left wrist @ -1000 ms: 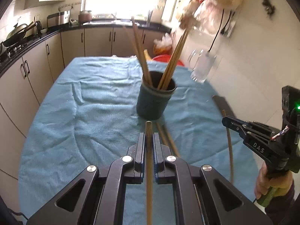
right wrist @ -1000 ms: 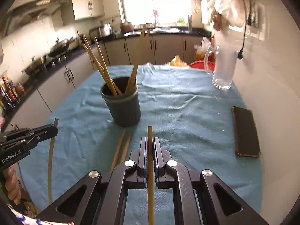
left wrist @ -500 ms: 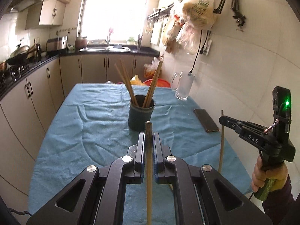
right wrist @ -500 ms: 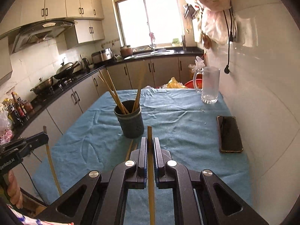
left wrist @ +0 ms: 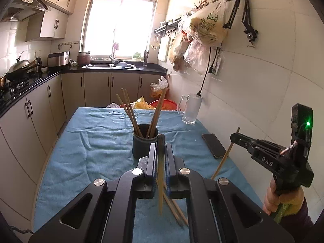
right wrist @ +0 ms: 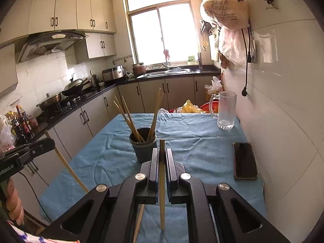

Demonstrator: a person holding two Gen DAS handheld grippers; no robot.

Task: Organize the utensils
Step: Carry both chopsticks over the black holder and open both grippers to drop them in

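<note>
A dark round holder stands mid-table on the blue cloth and holds several wooden chopsticks. My left gripper is shut on one chopstick, held upright above the near table edge; it also shows at the left of the right wrist view. My right gripper is shut on another chopstick; it shows at the right of the left wrist view with its chopstick hanging slanted. Two loose chopsticks lie on the cloth below my left gripper.
A black phone lies on the cloth near the right wall. A glass mug stands at the far right corner. Kitchen cabinets and a stove run along the left. The table edge is close below both grippers.
Both grippers have risen and pulled back from the holder, each still holding its chopstick. The chopsticks in each other's views now hang slanted.
</note>
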